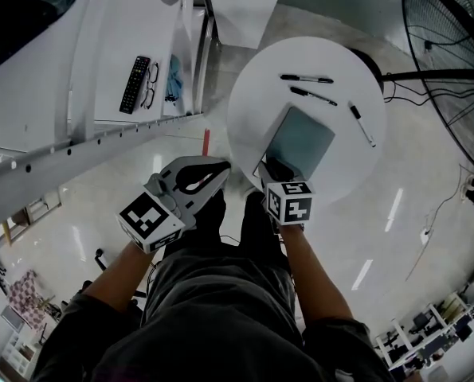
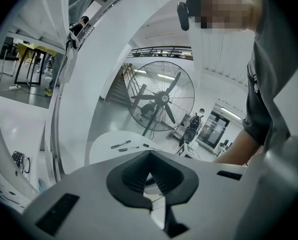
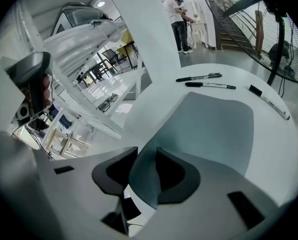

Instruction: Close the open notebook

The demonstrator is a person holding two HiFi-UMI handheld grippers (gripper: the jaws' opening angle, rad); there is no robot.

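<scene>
Held over the near edge of the round white table [image 1: 244, 102], the right gripper [image 1: 274, 169] is tipped steeply downward. In the right gripper view its jaws [image 3: 142, 170] are seen a little apart, and the near corner of the notebook [image 3: 214, 129] is caught between the two dark pads without being clearly squeezed; the corner is curled up off the table there. The notebook [image 1: 304, 138] is laid on the near part of the table with its grey cover facing up, and no open pages are shown. Whether the cover is fully flat at the gripper end cannot be told.

Beyond the notebook, two black markers [image 1: 307, 79] are set side by side near the far rim, and a white pen [image 1: 362, 124] is laid apart from them toward the right.

The left gripper [image 1: 219, 167] is held off the table, just beside its near left edge and above the floor. Its jaws [image 2: 149, 154] are pressed together at the tips, and nothing is gripped in them. A large floor fan [image 2: 159, 101] is seen past the table in that view.

On the long white bench [image 1: 29, 78] at the left, a remote control [image 1: 135, 84] and a pair of glasses [image 1: 152, 86] are placed next to each other.
</scene>
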